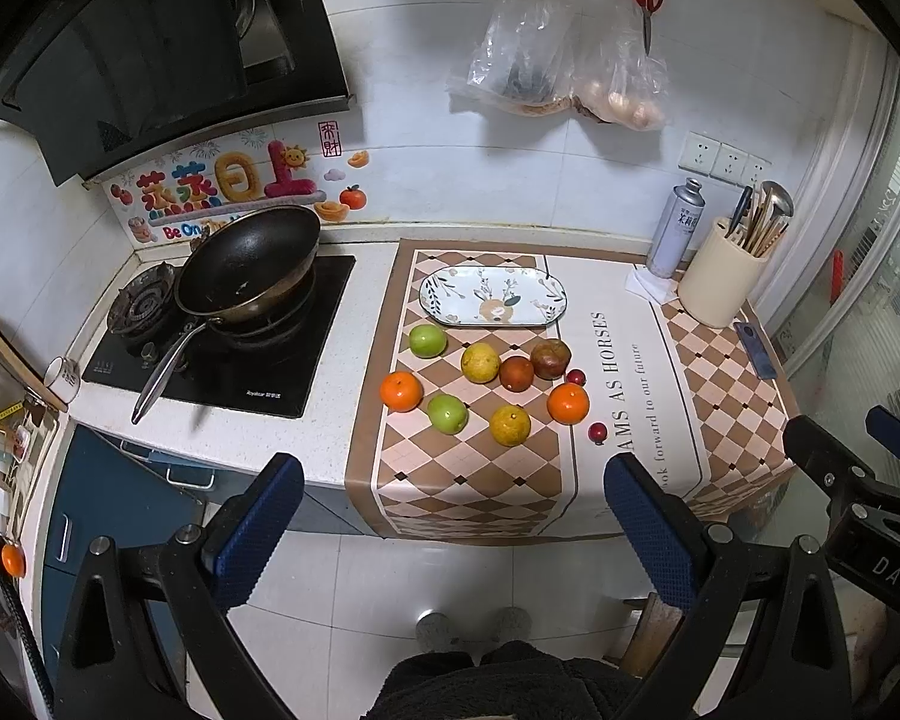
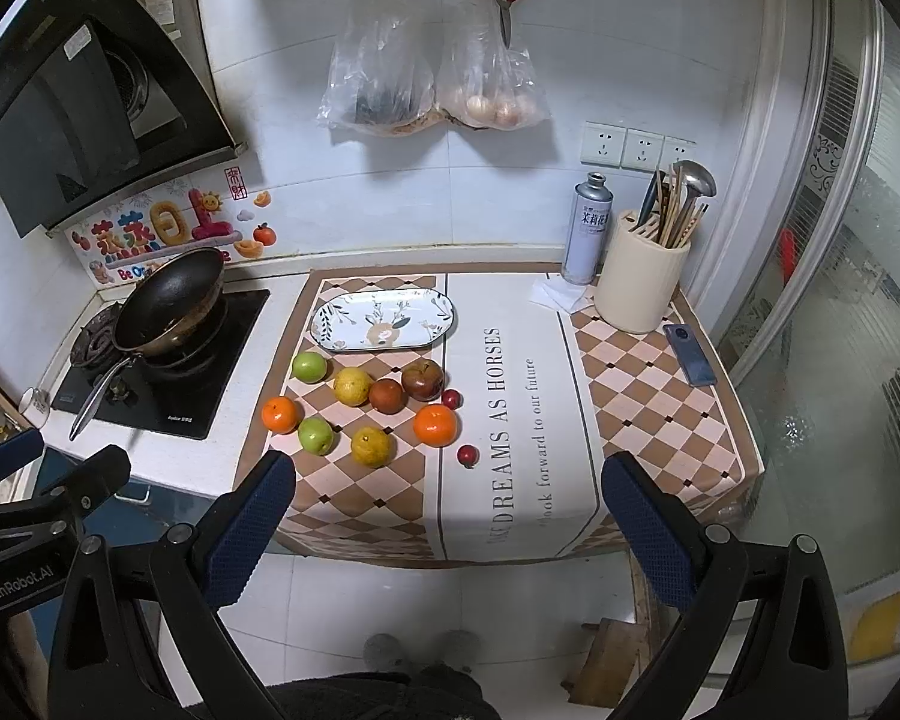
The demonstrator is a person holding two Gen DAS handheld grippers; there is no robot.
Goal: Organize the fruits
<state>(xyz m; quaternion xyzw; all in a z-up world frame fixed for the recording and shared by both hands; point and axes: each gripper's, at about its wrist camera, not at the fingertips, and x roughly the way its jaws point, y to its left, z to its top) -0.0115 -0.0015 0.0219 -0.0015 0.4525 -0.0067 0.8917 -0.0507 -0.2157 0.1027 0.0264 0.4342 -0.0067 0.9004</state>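
Left gripper [image 1: 453,516]: we hold it back off the surface edge, jaws spread wide with nothing between them

Right gripper [image 2: 448,516]: we hold it level with the left one and to its right, jaws equally wide and empty; each gripper shows at the edge of the other's view

Surface [image 2: 660,396]: the front edge of the patterned mat lies just ahead of both grippers, floor tiles below us

Nearest fruit: a small red fruit [image 2: 467,455] sits almost straight ahead of the right gripper; a yellow citrus [image 1: 510,425] and a green apple [image 1: 447,413] sit straight ahead of the left

Middle row: two oranges, one ahead-left [image 1: 401,390] of the left gripper, one ahead-right [image 1: 568,403]; both lie left of the right gripper's centre line

Far row: green apple [image 1: 428,340], yellow citrus [image 1: 480,362], a dark red-brown fruit [image 1: 516,372], a mottled apple [image 1: 551,358] and a second small red fruit [image 1: 576,376], close together

Plate [image 1: 555,300]: empty, beyond the whole cluster, long axis running left to right across our line of reach

Deciding relation: we judge the cluster centred on the left gripper and offset left of the right one, so the left is better placed for most fruit, the right for the small red ones; every carry goes forward, past the other fruit
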